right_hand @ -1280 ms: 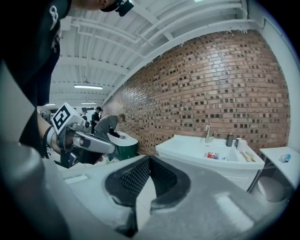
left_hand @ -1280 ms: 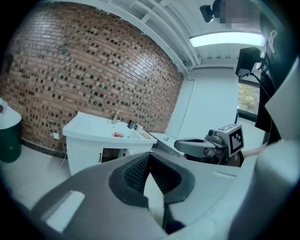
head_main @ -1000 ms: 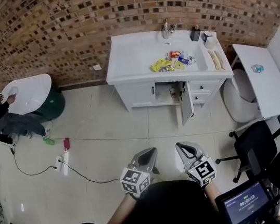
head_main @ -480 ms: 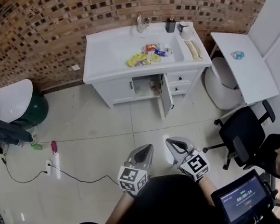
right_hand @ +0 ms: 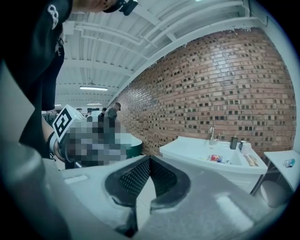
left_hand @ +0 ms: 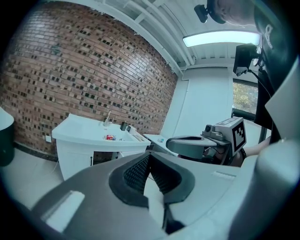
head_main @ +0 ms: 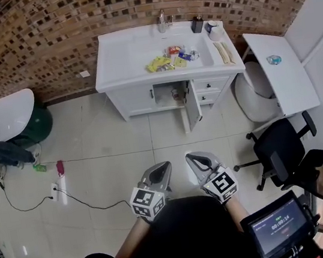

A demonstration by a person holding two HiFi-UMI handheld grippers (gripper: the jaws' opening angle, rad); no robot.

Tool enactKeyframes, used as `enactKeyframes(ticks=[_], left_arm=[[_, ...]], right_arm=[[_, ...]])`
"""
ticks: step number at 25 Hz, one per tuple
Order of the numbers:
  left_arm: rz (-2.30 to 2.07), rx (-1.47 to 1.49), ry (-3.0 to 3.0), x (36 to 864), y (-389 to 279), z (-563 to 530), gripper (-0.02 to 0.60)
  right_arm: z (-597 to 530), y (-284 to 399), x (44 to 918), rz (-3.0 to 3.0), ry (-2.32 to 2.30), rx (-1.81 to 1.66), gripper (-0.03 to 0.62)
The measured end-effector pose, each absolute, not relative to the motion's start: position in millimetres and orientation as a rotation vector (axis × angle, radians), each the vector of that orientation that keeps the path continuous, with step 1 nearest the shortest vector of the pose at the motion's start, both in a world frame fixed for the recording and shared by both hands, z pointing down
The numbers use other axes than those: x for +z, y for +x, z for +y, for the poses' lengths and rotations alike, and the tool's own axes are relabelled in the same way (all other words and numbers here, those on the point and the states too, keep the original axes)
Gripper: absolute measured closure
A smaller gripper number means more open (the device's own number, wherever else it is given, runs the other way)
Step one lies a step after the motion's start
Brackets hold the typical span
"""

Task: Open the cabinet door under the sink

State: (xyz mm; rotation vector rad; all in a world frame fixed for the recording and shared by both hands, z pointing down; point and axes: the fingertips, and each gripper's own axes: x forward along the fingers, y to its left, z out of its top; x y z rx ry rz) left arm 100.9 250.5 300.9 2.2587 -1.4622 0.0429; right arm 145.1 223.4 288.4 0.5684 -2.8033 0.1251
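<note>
Seemingly, the task is done: the cabinet door (head_main: 192, 105) under the sink (head_main: 132, 60) is seen swung open. The left gripper (head_main: 159, 173) and right gripper (head_main: 197, 163) are held far back, jaws pressed together, empty.

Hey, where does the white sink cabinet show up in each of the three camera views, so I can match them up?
Head view: the white sink cabinet is top centre, with one door standing open.
Left gripper view: the cabinet is left of middle, beyond the jaws.
Right gripper view: the cabinet is right of middle, beyond the jaws.
Shared landmark: the brick wall directly behind it.
</note>
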Motion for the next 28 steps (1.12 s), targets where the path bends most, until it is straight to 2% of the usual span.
enactKeyframes(ticks=[8,19,28], left_arm=[[-1.453,0.052,2.289,301.0,65.0,254.9,0.565],[-1.441,0.026,2.299,299.7,46.4,261.9,0.565],[-1.435,0.043,2.297,306.8,56.4,263.8,0.565]], right_arm=[[231.4,103.2,291.1,-2.803,0.559,0.117,0.603],[243.9,88.7,294.2,-2.786,0.539,0.15,0.603],[247.7,92.1,298.6,-2.794,0.521,0.169,0.603]])
